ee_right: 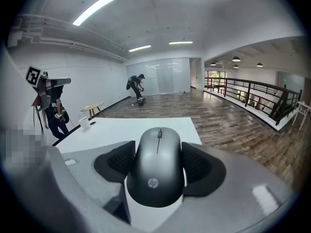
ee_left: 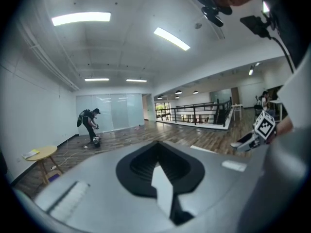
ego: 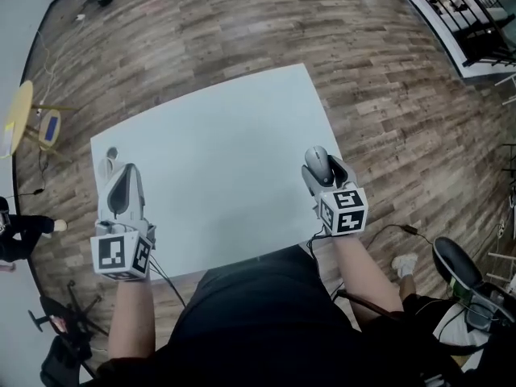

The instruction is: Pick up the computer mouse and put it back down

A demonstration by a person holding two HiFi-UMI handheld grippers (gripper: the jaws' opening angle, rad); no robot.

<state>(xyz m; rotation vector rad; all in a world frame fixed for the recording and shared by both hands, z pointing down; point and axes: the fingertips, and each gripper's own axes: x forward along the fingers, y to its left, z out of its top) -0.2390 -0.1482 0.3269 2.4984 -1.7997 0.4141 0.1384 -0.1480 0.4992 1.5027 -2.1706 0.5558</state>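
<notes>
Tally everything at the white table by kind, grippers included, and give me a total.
Computer mouse: 1
Grippers: 2 (left gripper, right gripper)
White cup: 1
Table: 1
Total: 5

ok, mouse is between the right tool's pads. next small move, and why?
Probably ease the right tool straight down until the mouse sits flat on the table, then open. Both pads press its sides, so it looks gripped; whether it touches the table yet, I can't tell. It's near the table's right edge, so avoid drifting outward.
</notes>
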